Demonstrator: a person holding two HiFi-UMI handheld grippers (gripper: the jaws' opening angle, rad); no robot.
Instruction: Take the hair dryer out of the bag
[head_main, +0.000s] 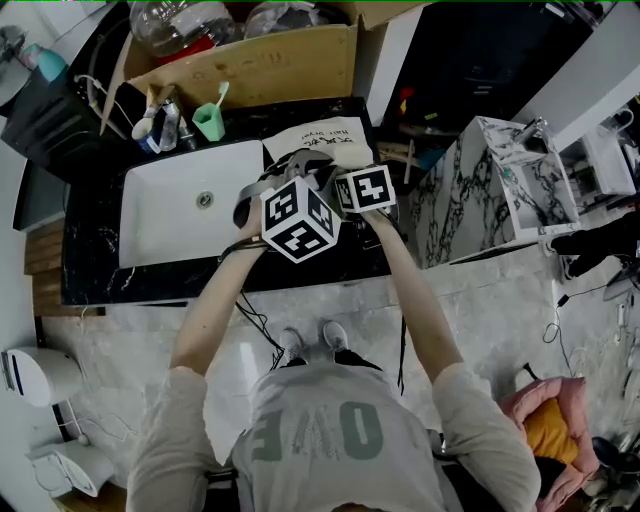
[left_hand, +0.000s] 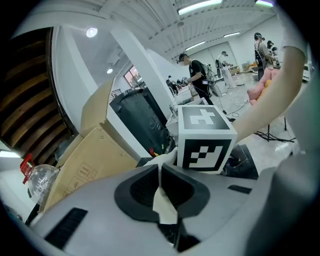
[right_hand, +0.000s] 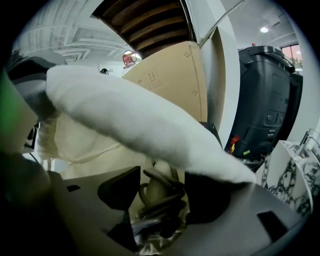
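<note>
Progress early, judging by how things lie. Bag (head_main: 325, 140) lying on the dark counter (head_main: 90, 250) just beside the white sink (head_main: 160, 215), mouth lifted open. Pinching a strip of its cream cloth with the left gripper (left_hand: 161, 186), jaws pressed together on the fabric and holding the rim up. Reaching into the opening with the right gripper (right_hand: 157, 197), jaws spread wide and closed on nothing. Between them, inside the bag and not yet out, hair dryer (right_hand: 152, 189) with a dark cord (right_hand: 165, 199) coiled round its pale body. Left to do, probably: closing on the dryer, lifting it clear of the cloth, setting it down outside.
</note>
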